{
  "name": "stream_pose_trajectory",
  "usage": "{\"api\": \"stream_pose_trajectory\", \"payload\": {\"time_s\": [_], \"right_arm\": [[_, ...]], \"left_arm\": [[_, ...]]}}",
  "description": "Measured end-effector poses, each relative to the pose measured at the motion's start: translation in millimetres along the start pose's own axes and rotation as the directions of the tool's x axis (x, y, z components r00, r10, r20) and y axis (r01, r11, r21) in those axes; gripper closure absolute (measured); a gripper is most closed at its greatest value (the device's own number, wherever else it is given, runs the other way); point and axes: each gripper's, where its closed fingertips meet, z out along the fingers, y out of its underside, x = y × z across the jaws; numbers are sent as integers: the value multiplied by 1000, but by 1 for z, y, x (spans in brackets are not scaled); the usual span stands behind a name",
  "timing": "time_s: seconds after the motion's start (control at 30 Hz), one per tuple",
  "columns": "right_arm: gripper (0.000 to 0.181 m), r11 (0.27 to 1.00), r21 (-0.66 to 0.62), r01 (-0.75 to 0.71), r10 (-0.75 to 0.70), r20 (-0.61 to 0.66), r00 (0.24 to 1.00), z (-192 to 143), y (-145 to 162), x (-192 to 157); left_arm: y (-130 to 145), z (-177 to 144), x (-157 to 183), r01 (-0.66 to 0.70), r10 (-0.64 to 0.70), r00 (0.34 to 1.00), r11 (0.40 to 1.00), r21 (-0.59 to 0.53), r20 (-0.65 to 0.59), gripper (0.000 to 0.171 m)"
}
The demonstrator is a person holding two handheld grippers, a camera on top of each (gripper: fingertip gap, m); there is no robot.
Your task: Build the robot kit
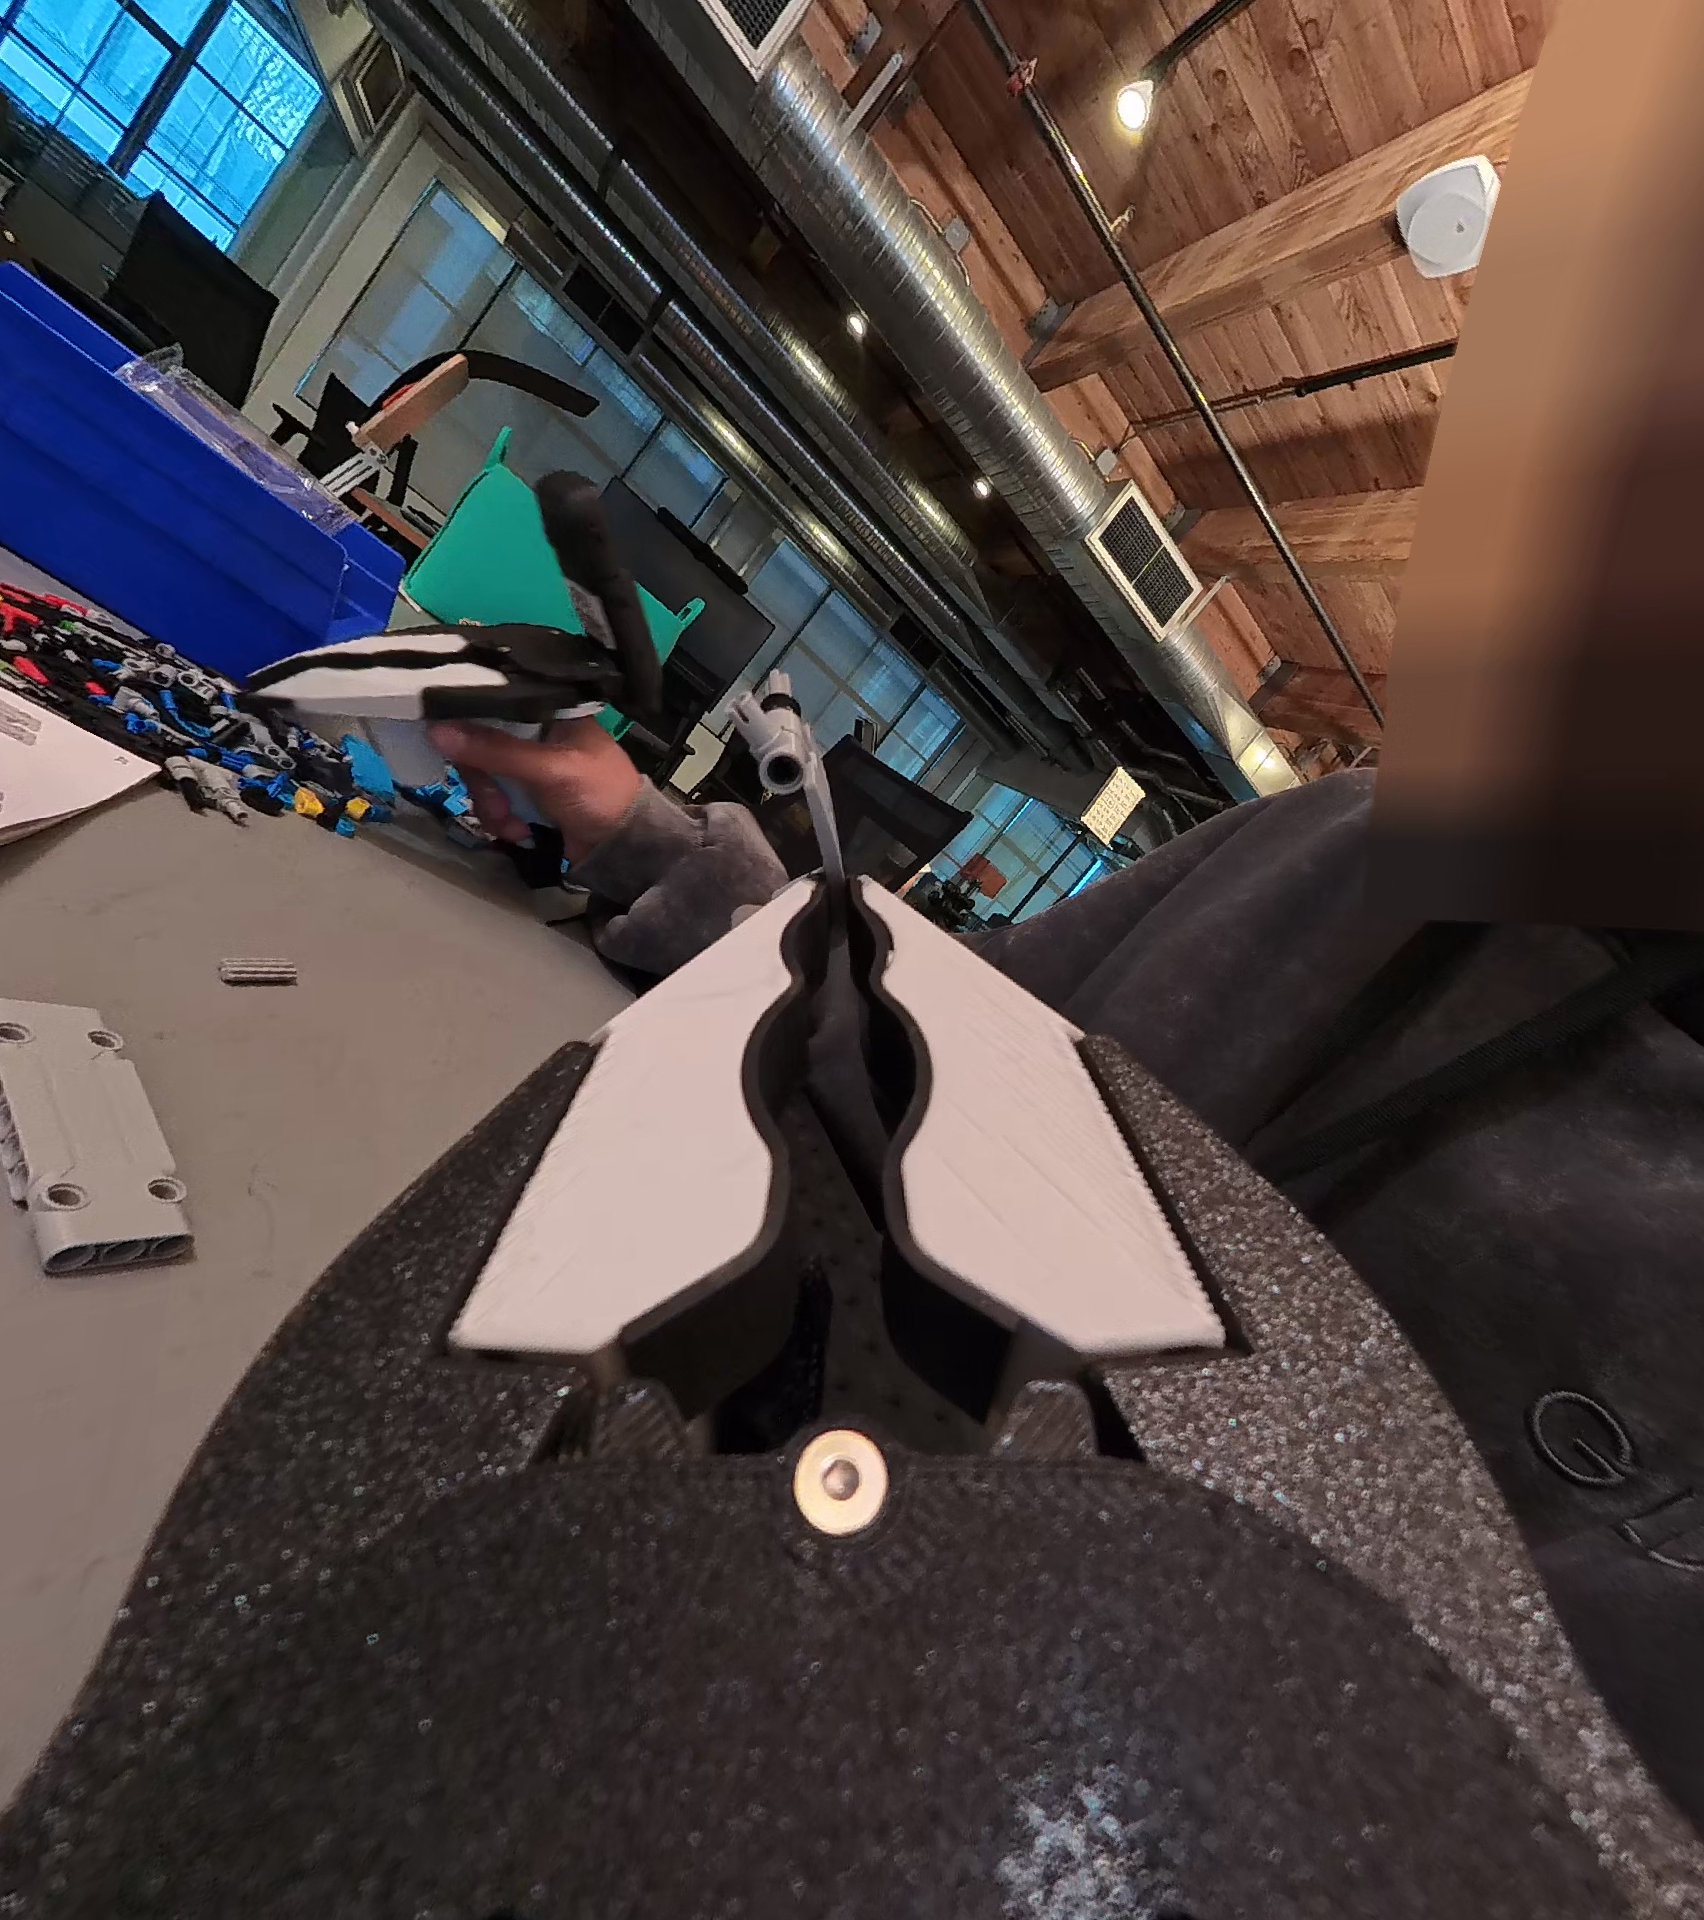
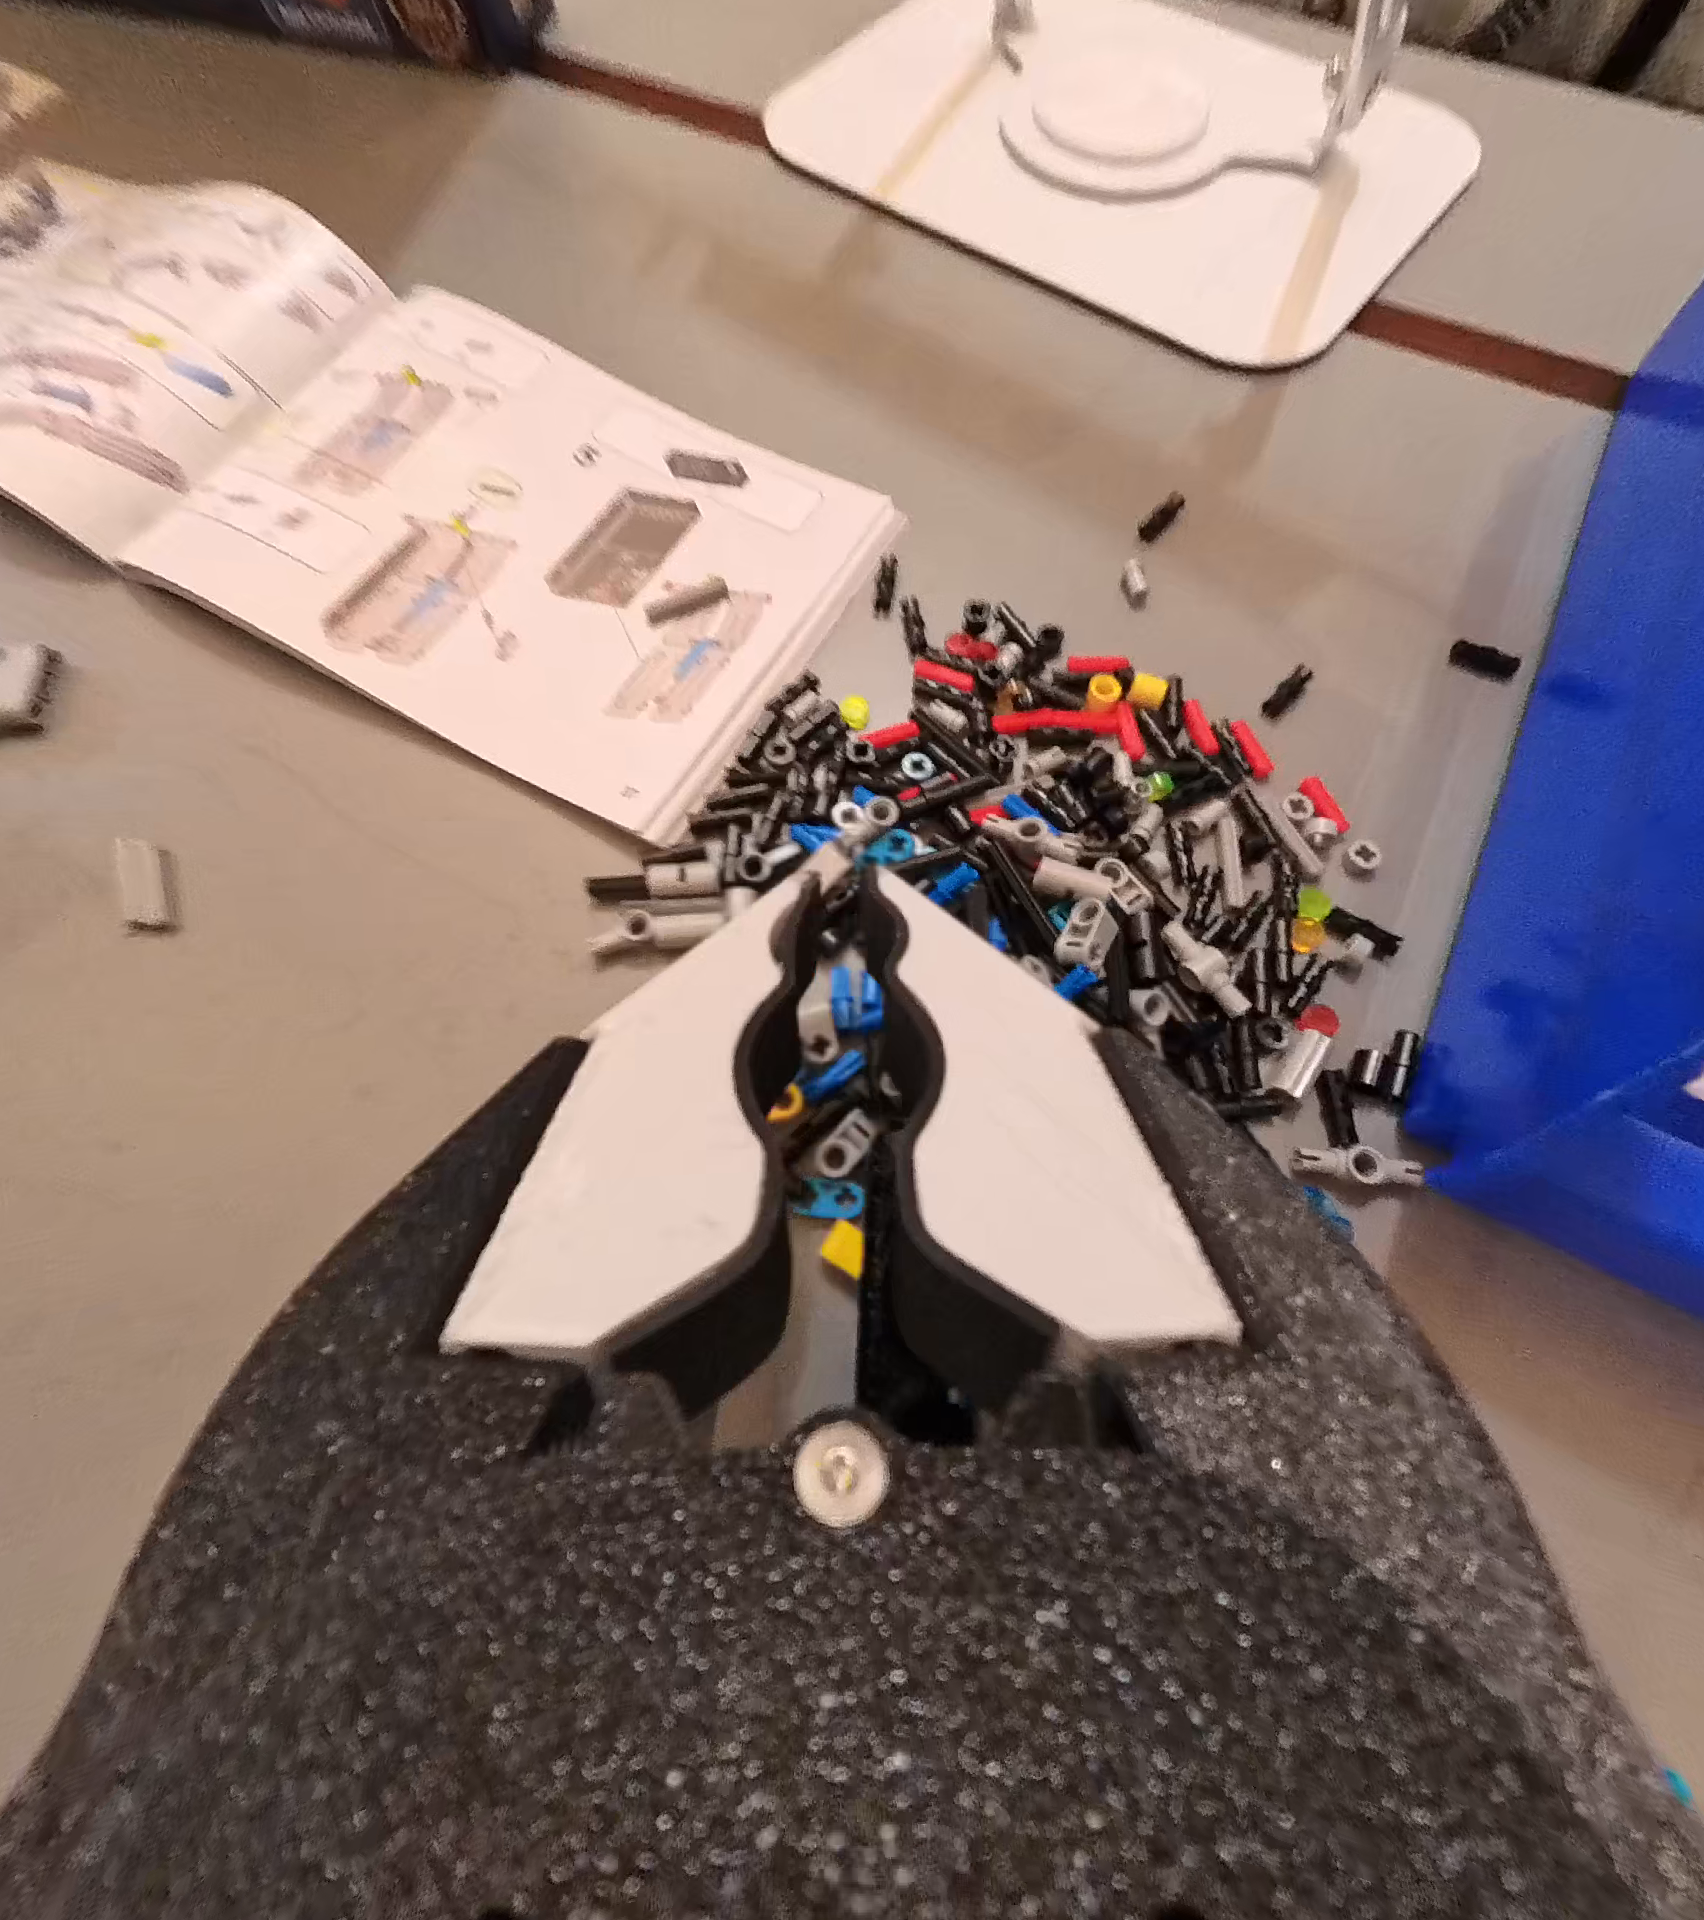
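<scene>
My left gripper (image 1: 835, 883) is raised off the table and shut on a thin grey rod with a tube-shaped connector at its top (image 1: 783, 743); the rod sticks up from the fingertips. My right gripper (image 2: 843, 871) is down at the near edge of a pile of small black, grey, red and blue building pieces (image 2: 1087, 831). Its tips are closed on a small grey piece (image 2: 832, 857) from the pile. The picture is blurred there. The right gripper also shows in the left wrist view (image 1: 256, 691), over the pile (image 1: 100, 665), held by a hand.
An open instruction booklet (image 2: 412, 499) lies left of the pile. A blue bin (image 2: 1658, 727) stands to the right and a white stand base (image 2: 1139, 177) behind. A grey panel (image 1: 79, 1132) and a small grey piece (image 1: 258, 970) lie on the grey table (image 2: 308, 1143). Tip to tip, the grippers are about 35 cm apart.
</scene>
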Motion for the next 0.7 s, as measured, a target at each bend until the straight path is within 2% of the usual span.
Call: {"api": "stream_pose_trajectory", "payload": {"time_s": [0.07, 0.17, 0.23, 0.33, 0.37, 0.4, 0.5, 0.57, 0.7], "right_arm": [[175, 999, 37, -33, 31, 72, 997, -8, -7, -16], [175, 997, 30, -69, 55, 333, 941, -19, -9, -82], [175, 999, -41, 36, -14, 439, 899, -18, 6, -131], [175, 953, -176, 248, -140, 469, 872, -4, 40, -174], [174, 944, -183, 273, -159, 473, 867, 0, 43, -182], [181, 951, -160, 264, -164, 462, 872, 3, 39, -185], [176, 953, -190, 235, -136, 427, 894, 8, 42, -175], [164, 960, -163, 229, -134, 450, 883, 3, 39, -175], [164, 941, -106, 323, -223, 524, 822, -11, 36, -176]], "left_arm": [[0, 0, -1, -5, 5, 1000, 1000, -2, 5, 171], [-1, -1, -2, -5, 5, 1000, 1000, 4, 12, 171], [-2, -2, -3, -5, 5, 1000, 1000, 6, 15, 171], [0, -1, -2, -2, 2, 1000, 1000, 2, 12, 171], [0, -1, -2, -2, 2, 1000, 1000, -2, 11, 171], [1, -1, -2, -4, 4, 1000, 1000, -3, 11, 171], [1, 0, -2, -11, 11, 1000, 1000, -5, 13, 171], [1, -1, -3, -9, 9, 1000, 1000, -7, 17, 171], [1, 0, -2, -11, 12, 1000, 1000, -9, 15, 171]]}}
